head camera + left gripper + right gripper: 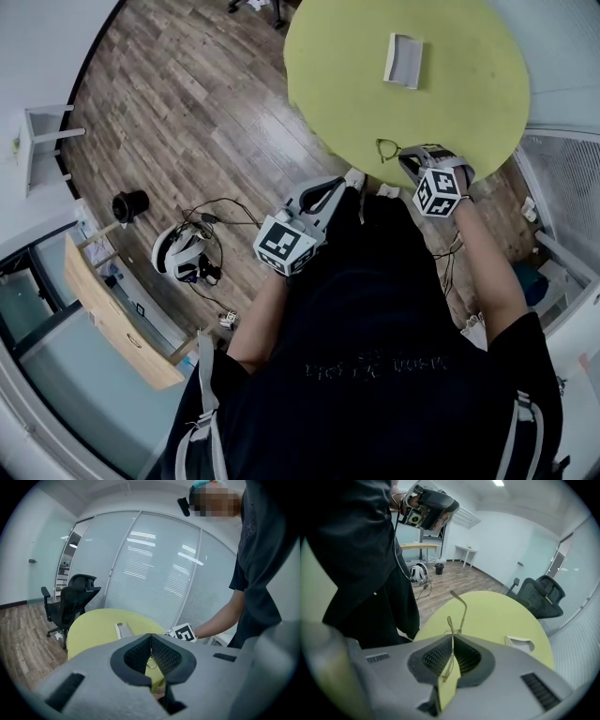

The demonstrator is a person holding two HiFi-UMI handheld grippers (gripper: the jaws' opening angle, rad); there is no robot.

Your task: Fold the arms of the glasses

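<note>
The thin-framed glasses [387,148] are at the near edge of the round yellow-green table [469,103]. My right gripper [410,159] is shut on them. In the right gripper view the frame is pinched between the jaws [452,637], with both arms unfolded and one arm [461,606] sticking up. My left gripper [342,183] hangs just off the table's near edge, to the left of the glasses. In the left gripper view its jaws [151,635] are shut on nothing. The right gripper's marker cube [185,632] shows beyond them.
A white open case [403,61] lies on the far part of the table, also in the right gripper view [519,643]. A black office chair [70,602] stands beyond the table. On the wooden floor lie a headset with cables [183,253] and a black bin [131,204].
</note>
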